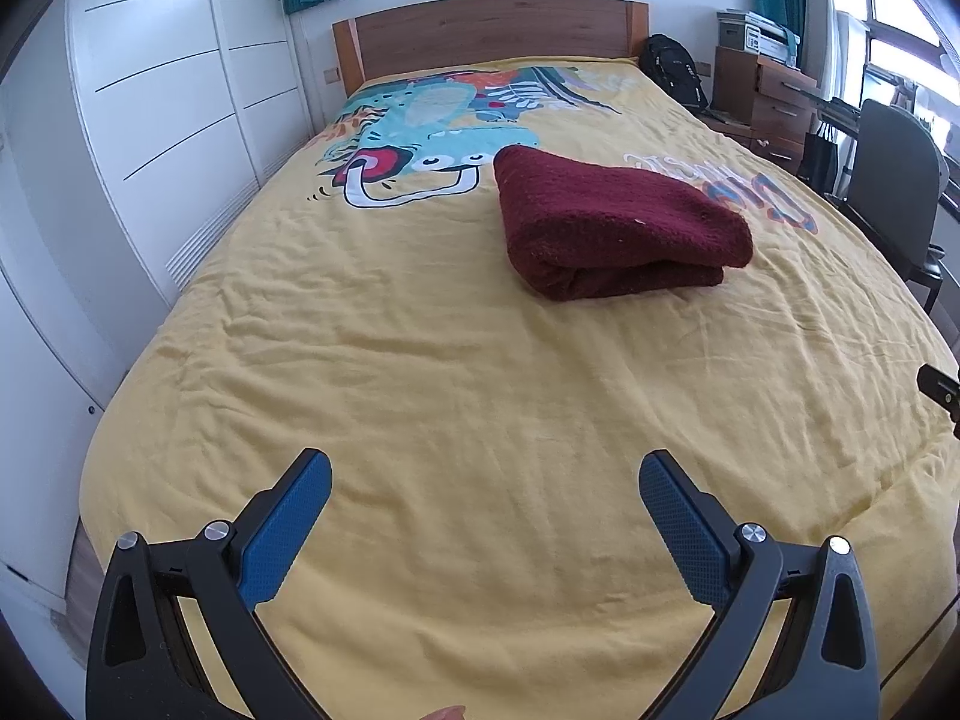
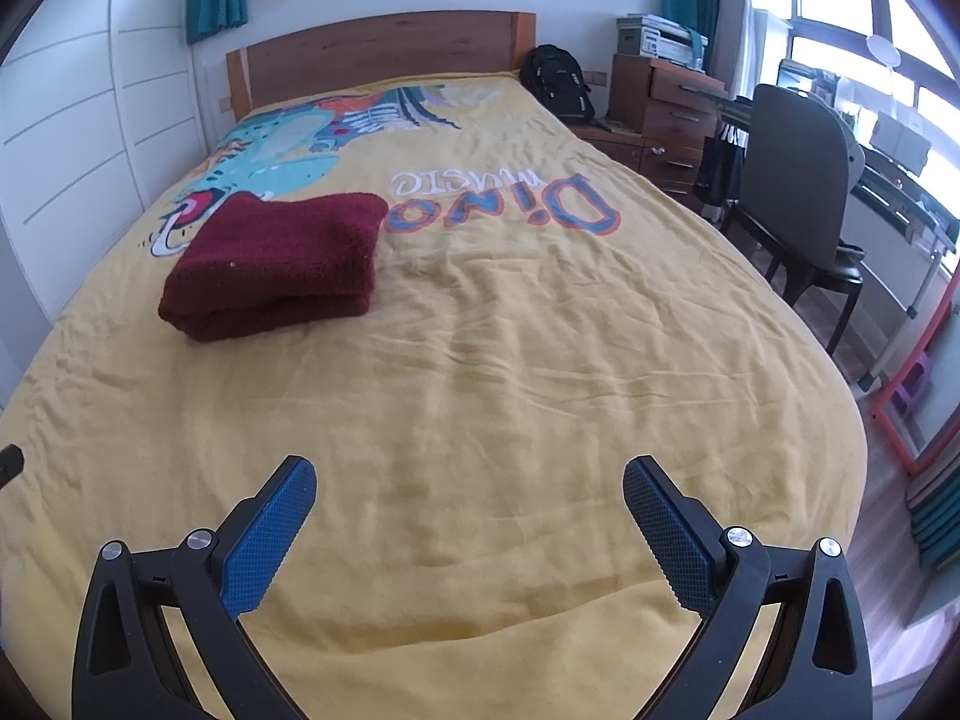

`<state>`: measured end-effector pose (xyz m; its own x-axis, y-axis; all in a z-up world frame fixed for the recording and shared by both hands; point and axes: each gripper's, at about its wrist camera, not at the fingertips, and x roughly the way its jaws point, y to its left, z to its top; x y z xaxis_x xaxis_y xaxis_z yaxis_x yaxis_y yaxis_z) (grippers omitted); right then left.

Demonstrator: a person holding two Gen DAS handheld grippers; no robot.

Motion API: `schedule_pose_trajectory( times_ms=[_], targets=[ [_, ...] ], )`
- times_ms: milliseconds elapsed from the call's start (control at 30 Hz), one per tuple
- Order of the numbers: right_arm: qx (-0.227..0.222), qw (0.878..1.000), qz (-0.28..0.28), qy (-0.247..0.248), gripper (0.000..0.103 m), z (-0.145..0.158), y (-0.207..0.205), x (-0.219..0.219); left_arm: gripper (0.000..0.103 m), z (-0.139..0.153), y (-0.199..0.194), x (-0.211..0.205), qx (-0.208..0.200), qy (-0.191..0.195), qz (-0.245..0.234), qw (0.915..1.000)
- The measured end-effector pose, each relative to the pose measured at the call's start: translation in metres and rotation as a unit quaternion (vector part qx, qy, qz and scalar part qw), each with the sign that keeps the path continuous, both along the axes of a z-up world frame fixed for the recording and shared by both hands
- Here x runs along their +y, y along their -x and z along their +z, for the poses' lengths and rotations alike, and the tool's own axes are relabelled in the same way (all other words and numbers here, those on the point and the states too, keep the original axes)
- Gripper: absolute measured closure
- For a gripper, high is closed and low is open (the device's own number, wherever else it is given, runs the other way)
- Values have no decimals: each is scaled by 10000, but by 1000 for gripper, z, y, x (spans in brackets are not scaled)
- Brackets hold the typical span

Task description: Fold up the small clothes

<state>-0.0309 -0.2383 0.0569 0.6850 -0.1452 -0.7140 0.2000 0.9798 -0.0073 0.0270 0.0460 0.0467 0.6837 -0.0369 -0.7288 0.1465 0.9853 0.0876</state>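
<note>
A dark red knitted garment (image 1: 618, 228) lies folded in a thick bundle on the yellow bedspread (image 1: 420, 390), mid-bed. It also shows in the right wrist view (image 2: 279, 261), left of centre. My left gripper (image 1: 485, 468) is open and empty, held above the near part of the bed, well short of the garment. My right gripper (image 2: 469, 474) is open and empty too, above the near part of the bed (image 2: 510, 390), with the garment far ahead to its left. A dark bit at the right edge of the left wrist view (image 1: 942, 393) seems to be part of the right gripper.
A wooden headboard (image 1: 492, 30) stands at the far end. White wardrobe doors (image 1: 150, 120) run along the left side. A black backpack (image 2: 558, 87), wooden drawers (image 2: 672, 114) and a dark chair (image 2: 798, 192) stand to the right of the bed.
</note>
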Motion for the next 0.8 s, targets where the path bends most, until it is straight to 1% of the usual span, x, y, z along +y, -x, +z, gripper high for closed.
schedule_pose_trajectory(
  times_ms=[433,800],
  targets=[
    [68,10000,29,62,1,-3,-1,3,2,-3,2,-1,71,51,9,10000],
    [33,10000,-2,4,1,-7,2,0,2,-5,5,-8,38,-61,57,10000]
  ],
)
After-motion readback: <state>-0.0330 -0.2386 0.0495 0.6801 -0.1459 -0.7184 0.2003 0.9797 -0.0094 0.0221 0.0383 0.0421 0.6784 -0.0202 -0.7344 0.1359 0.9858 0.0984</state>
